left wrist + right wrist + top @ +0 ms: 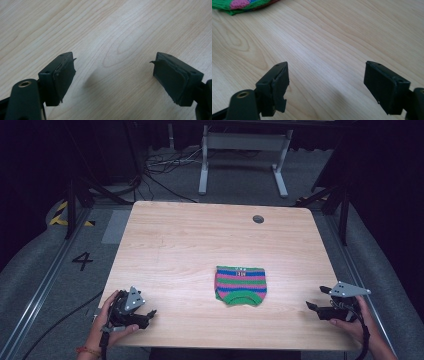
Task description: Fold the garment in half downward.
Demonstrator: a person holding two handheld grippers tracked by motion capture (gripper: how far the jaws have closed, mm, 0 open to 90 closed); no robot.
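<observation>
We see a folded knit garment (241,285), striped green, pink and blue, lying flat on the table (175,245) at lower centre. Our left tool (148,316) and right tool (316,299) stand open, empty.

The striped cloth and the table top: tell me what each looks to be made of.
Striped cloth: seemingly knitted yarn, matte; green, pink and blue bands with a ribbed green edge, and looped stitches show at its corner in the right gripper view.

Table top: pale wood or a wood-look laminate, smooth with a soft sheen; grain lines and oval figure run across it, but the frames can't settle which.
</observation>
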